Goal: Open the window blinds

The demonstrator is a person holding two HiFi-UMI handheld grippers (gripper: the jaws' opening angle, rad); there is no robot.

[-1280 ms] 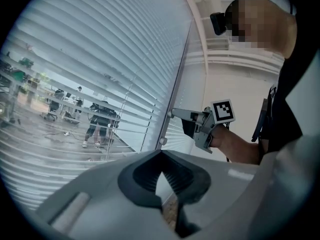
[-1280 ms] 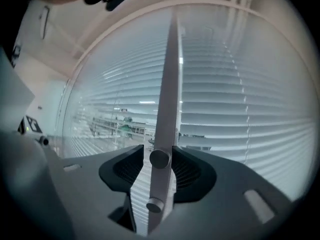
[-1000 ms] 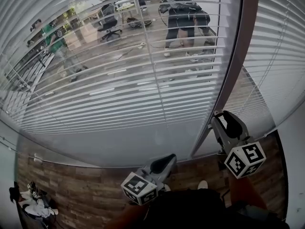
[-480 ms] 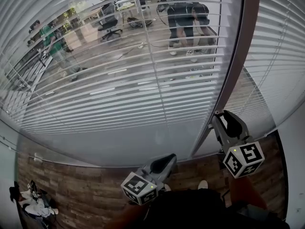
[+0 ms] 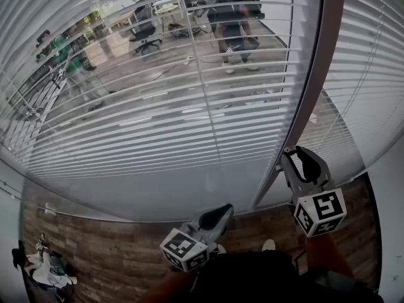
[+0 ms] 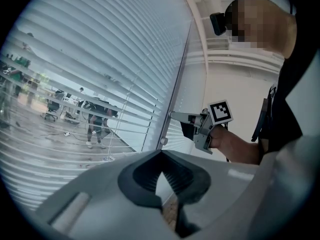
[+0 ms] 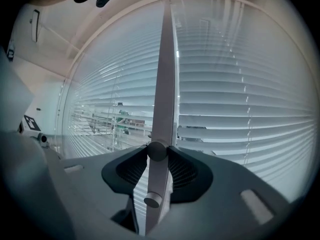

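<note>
The marker cube (image 5: 320, 211) on the right gripper (image 5: 289, 153) has rolled a little and slid slightly toward the left of the head view. The gripper's nose has stayed at the same spot on the dark post (image 5: 310, 87) between the two window panes. That looks like a small wrist twist rather than a reach.

Beyond the glass, a person in dark clothes (image 5: 232, 17) at the top of the frame has walked on. The slats themselves show no change I can make out.

In the right gripper view the jaws are clamped on a small round knob (image 7: 157, 150) that sticks out of the post. A second, lower knob (image 7: 152, 200) sits free beneath it. The left gripper (image 5: 222, 211) hangs low at the bottom centre of the head view, over the wooden floor (image 5: 107, 251). Its jaws are pressed together at the tips with nothing between them.

The blinds (image 5: 145, 125) fill the left and centre of the head view and are already tilted enough to see the room behind them. The right-hand blinds (image 5: 372, 68) past the post read as a nearly solid white sheet.

My judgement is that the knob is the tilt control and the turning is under way. With so little rotation so far, more twisting, perhaps with a re-grip, is probably needed. A small round knob could slip in the jaws if the squeeze loosens.
</note>
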